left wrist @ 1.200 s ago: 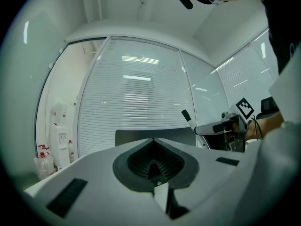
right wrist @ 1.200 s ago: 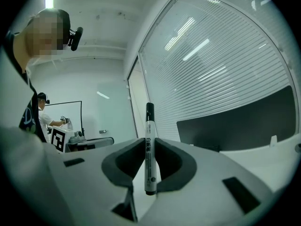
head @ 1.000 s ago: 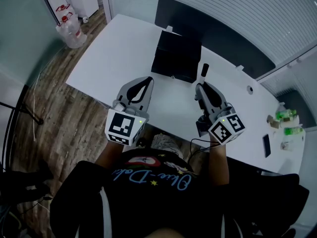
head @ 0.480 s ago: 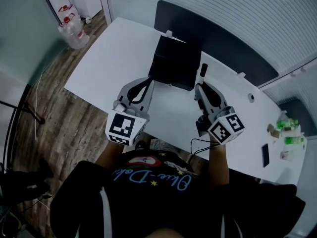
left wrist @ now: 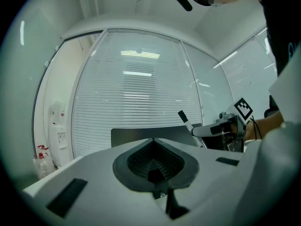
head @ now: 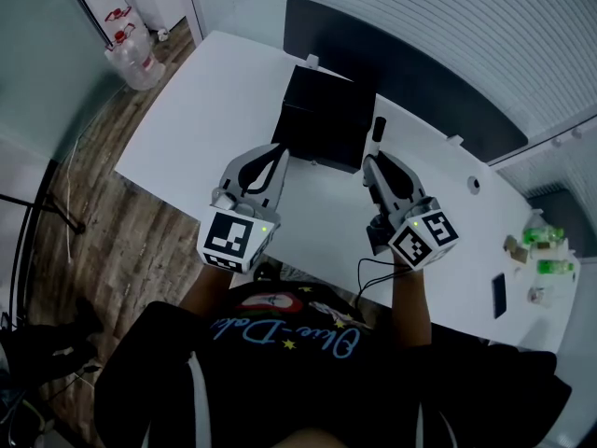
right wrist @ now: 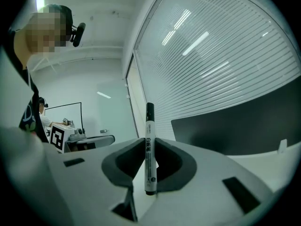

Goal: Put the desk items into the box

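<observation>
Between the jaws of the right gripper [right wrist: 149, 144] a marker [right wrist: 150, 126] is clamped upright, the jaws set narrow against its barrel. In the right gripper view the marker is shown with a white barrel, dark print running along it, a black cap at the top and a black butt at the bottom. The cap is carried well above the jaw tips. In the head view the marker is seen above the desk [head: 215, 101], just beside the right side of the black box [head: 322, 119]. That box is set near the desk's far edge, in front of a dark panel [head: 420, 73]. The left gripper [head: 278, 155] is held level near the box's near left corner, its jaws together with nothing between them. Whether the box is open cannot be told.
</observation>
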